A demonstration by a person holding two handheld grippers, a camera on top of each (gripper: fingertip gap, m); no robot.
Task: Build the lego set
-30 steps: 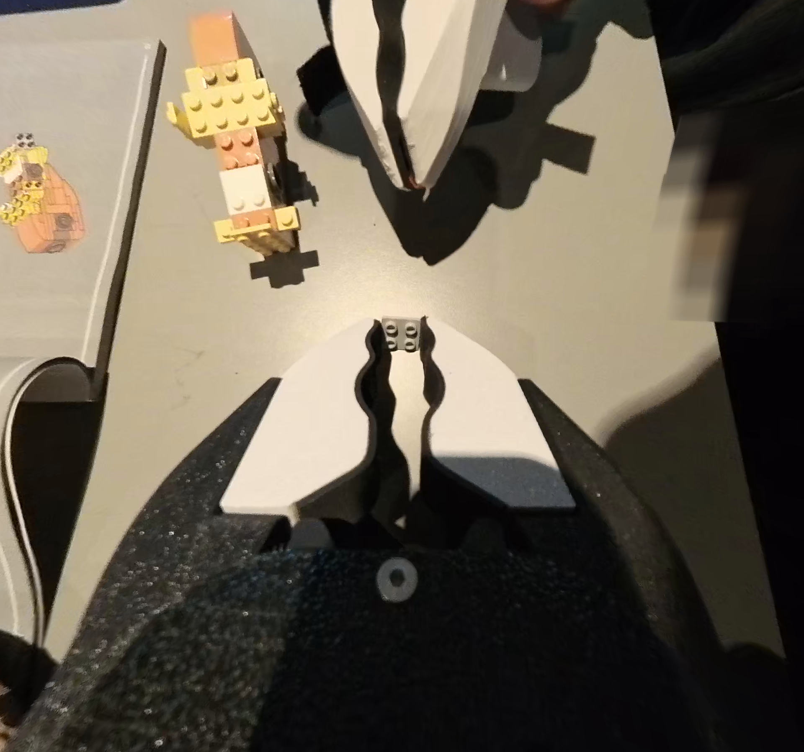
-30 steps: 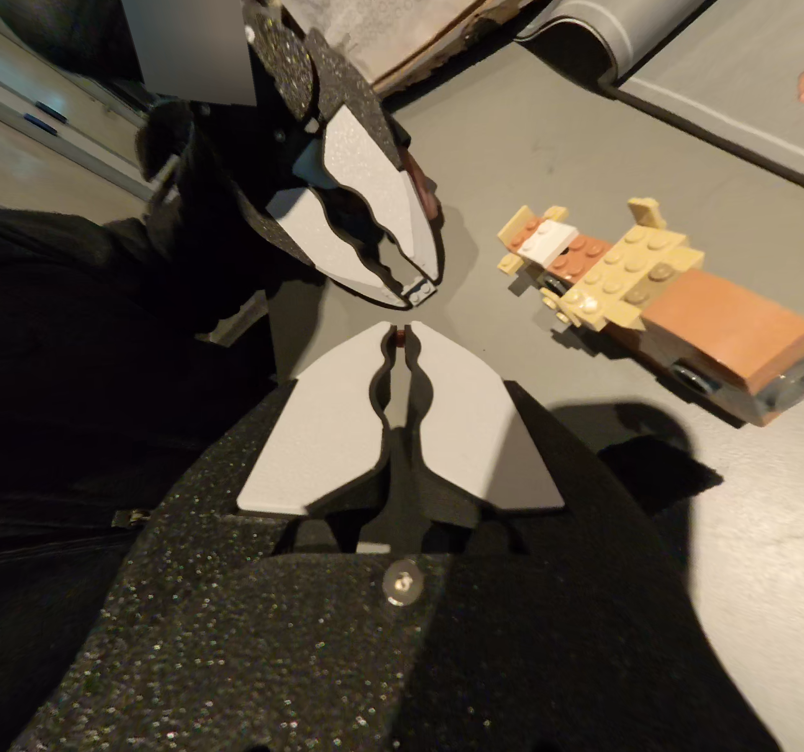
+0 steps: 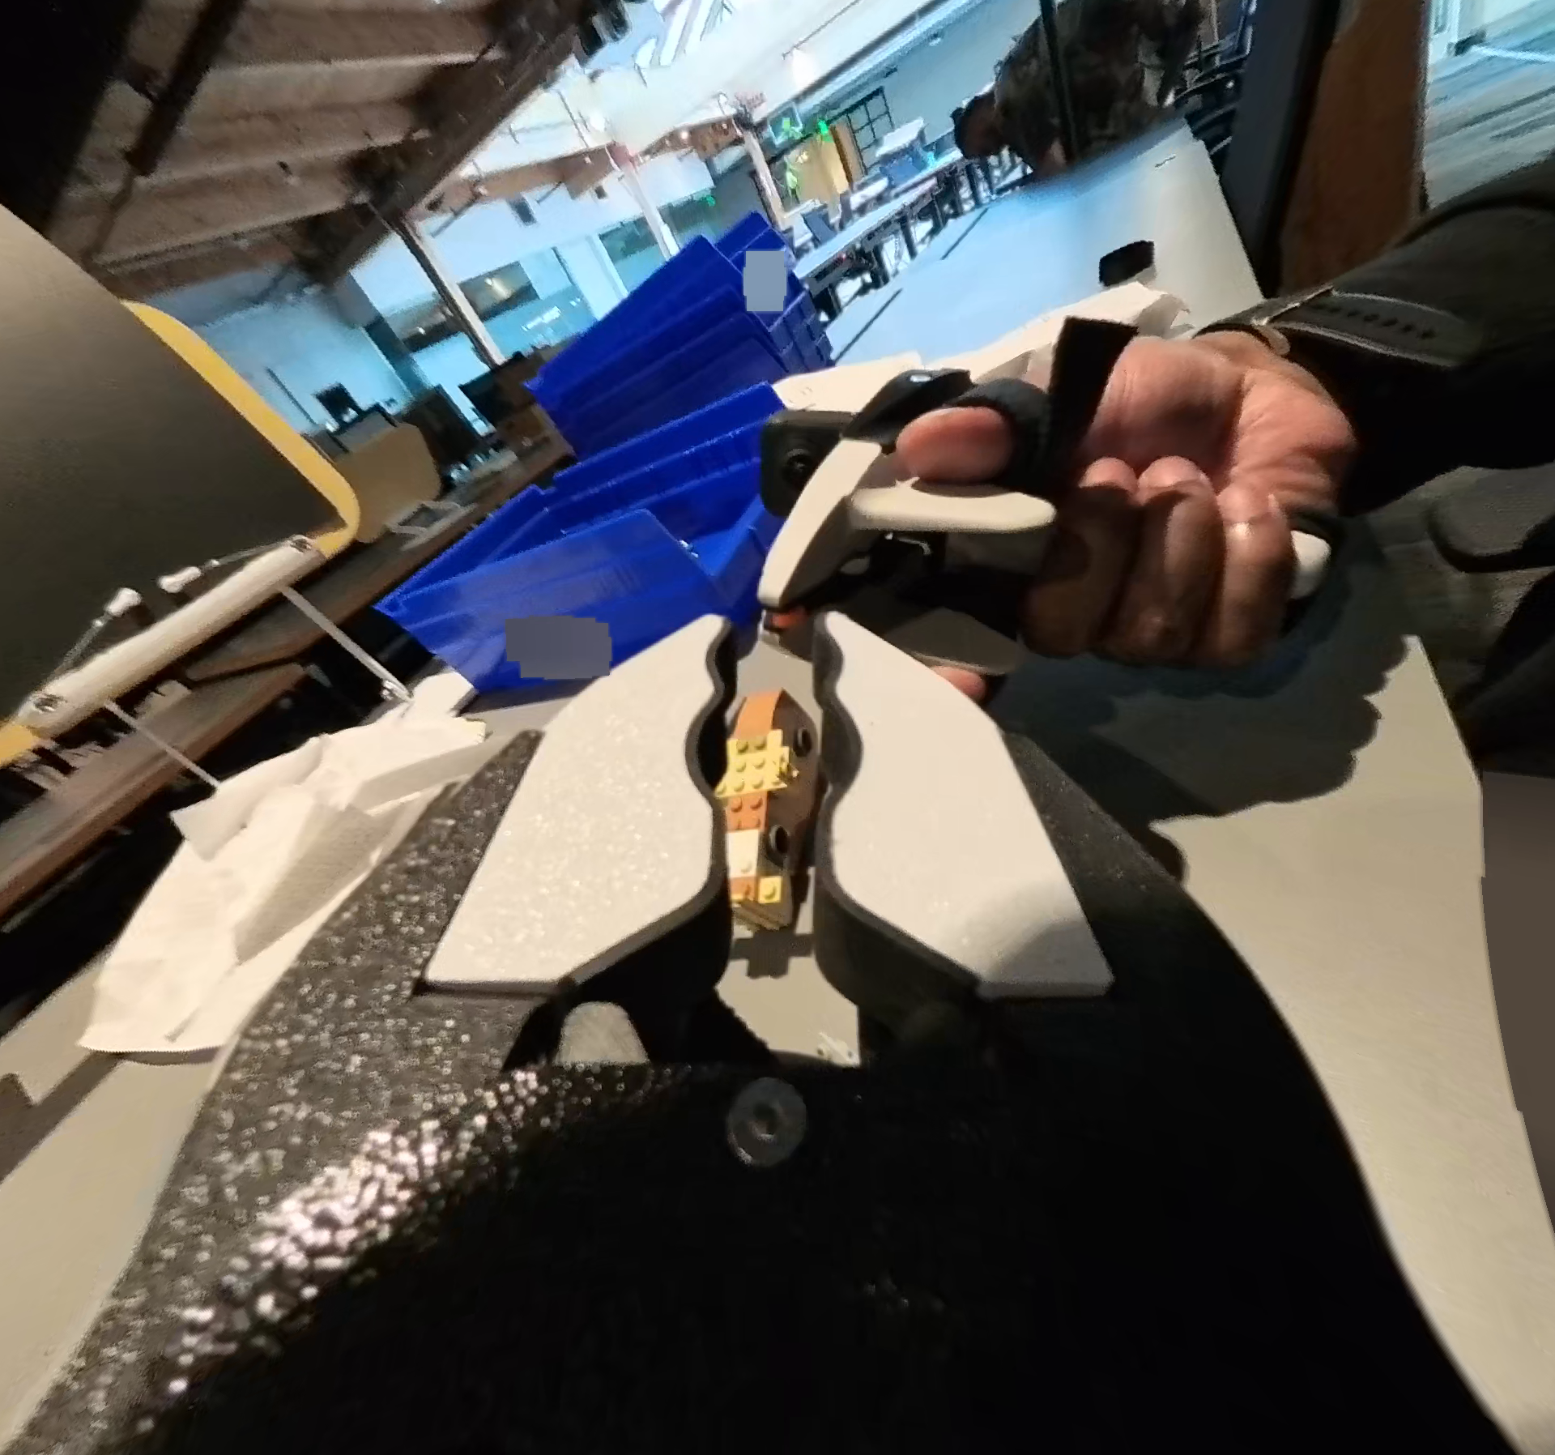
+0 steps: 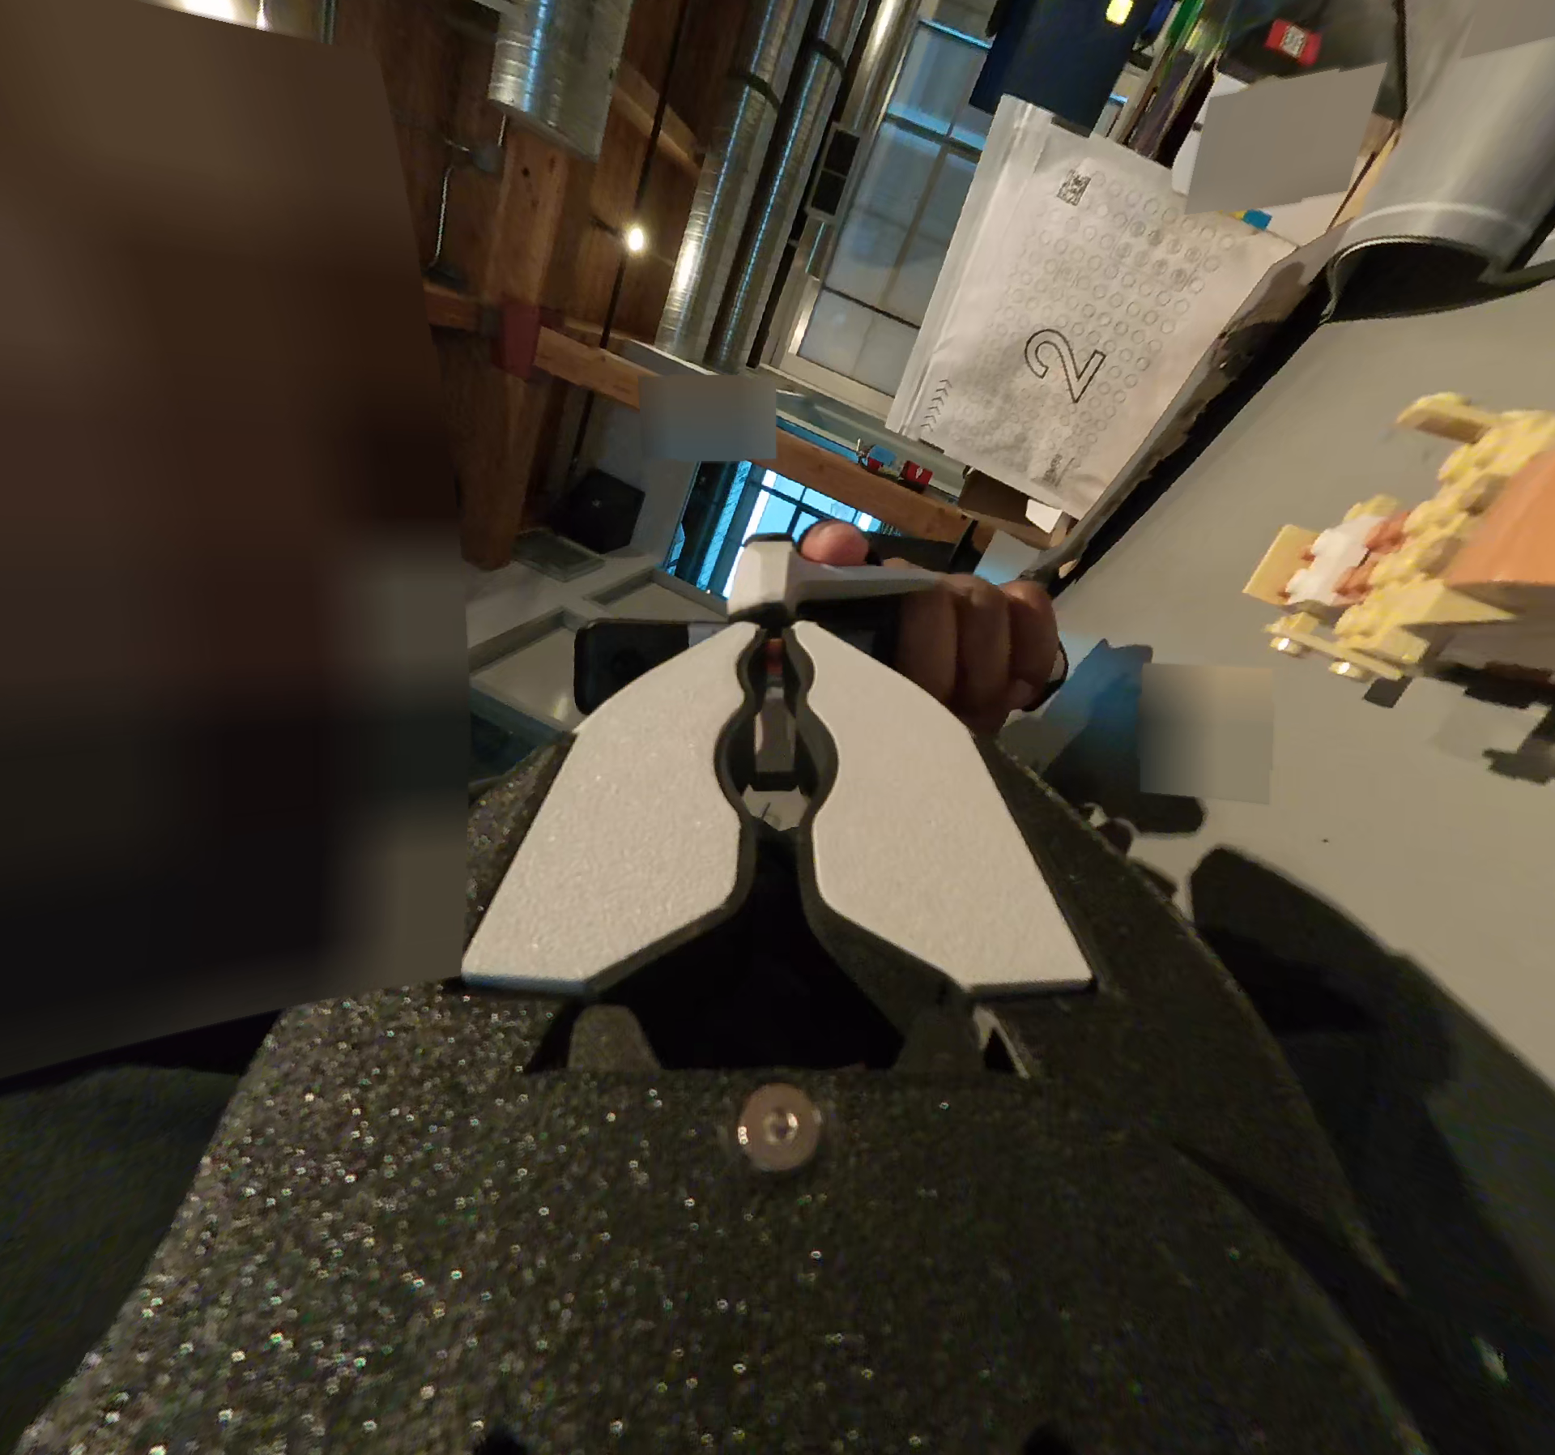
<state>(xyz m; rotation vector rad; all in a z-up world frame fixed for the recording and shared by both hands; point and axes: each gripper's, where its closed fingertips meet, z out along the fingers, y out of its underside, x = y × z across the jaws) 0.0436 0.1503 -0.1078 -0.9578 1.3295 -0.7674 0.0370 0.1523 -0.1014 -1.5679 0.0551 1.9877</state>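
Note:
My left gripper is shut on a small grey plate, held at its tips above the grey table. My right gripper is shut on a tiny red-brown piece. The two grippers meet tip to tip: the right gripper comes in from the right and presses the red-brown piece against the plate's far edge. The left gripper shows edge-on in the right wrist view. The tan, orange and white lego model lies on the table below; it also shows, blurred, in the right wrist view.
Stacked blue bins stand behind the model. Crumpled white paper lies at the left. A white printed bag leans at the table's far edge beside a grey mat. A person stands far off. Both grippers' tips are close together, under 4 cm apart.
Both grippers have tilted up from looking down at the table to looking level. Their tips, apart before, now touch, with the red-brown piece against the grey plate.

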